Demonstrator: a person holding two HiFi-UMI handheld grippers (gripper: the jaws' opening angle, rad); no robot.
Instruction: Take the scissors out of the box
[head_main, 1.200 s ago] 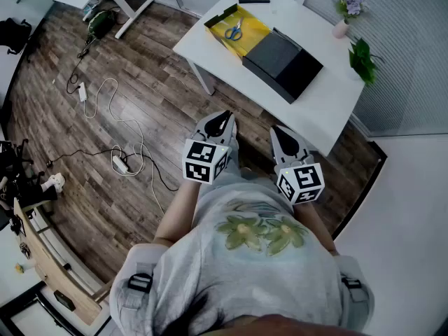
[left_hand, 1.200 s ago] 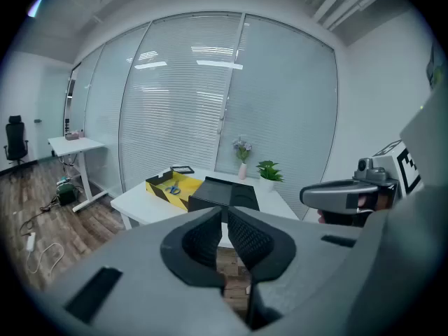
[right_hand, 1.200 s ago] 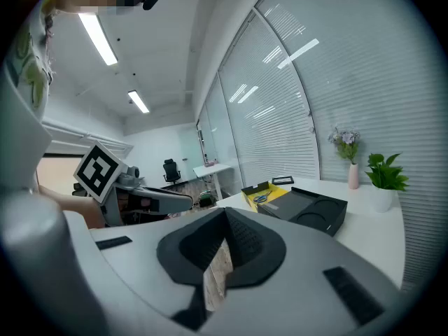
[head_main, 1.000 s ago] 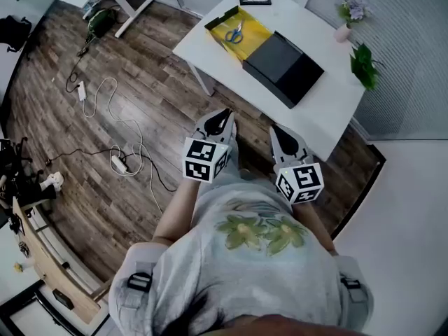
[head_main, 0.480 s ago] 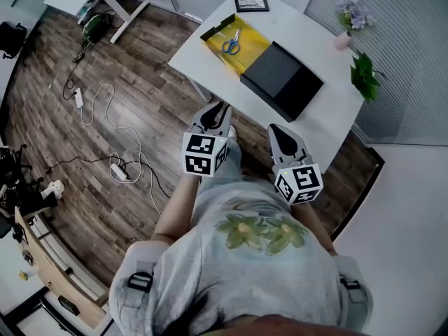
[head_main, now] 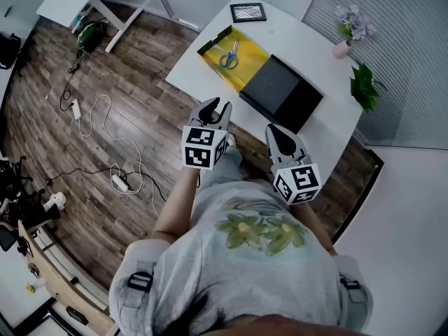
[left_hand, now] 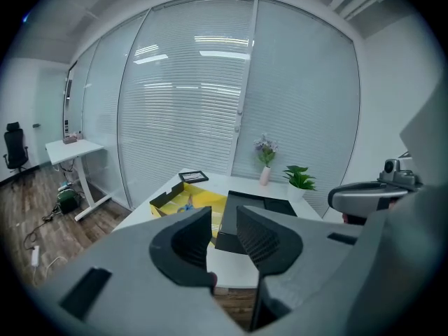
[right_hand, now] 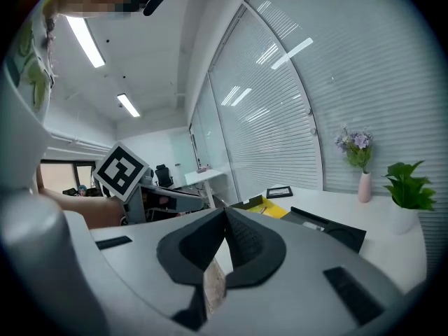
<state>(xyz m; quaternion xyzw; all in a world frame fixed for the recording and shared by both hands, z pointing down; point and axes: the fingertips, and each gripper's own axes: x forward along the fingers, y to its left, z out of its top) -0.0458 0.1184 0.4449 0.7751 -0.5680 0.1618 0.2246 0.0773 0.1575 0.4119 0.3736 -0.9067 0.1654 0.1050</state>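
Observation:
Blue-handled scissors (head_main: 229, 56) lie inside an open yellow box (head_main: 245, 60) on the white table (head_main: 203, 72). In the left gripper view the box (left_hand: 175, 201) and the scissors (left_hand: 187, 203) sit beyond the jaws. My left gripper (head_main: 215, 105) hovers just short of the table's near edge; its jaws have just been opening and stand apart with nothing between them (left_hand: 224, 222). My right gripper (head_main: 274, 130) is held beside it, over the floor, with its jaws closed tip to tip (right_hand: 225, 212) and empty.
A black box lid (head_main: 280, 93) lies against the yellow box. A framed picture (head_main: 248, 11), a flower vase (head_main: 348, 28) and a potted plant (head_main: 364, 82) stand further back on the table. Cables and a power strip (head_main: 119, 180) lie on the wooden floor at left.
Both grippers have moved forward to the table, which now sits closer in the head view. The left jaws, closed before, have parted. The right jaws stay closed.

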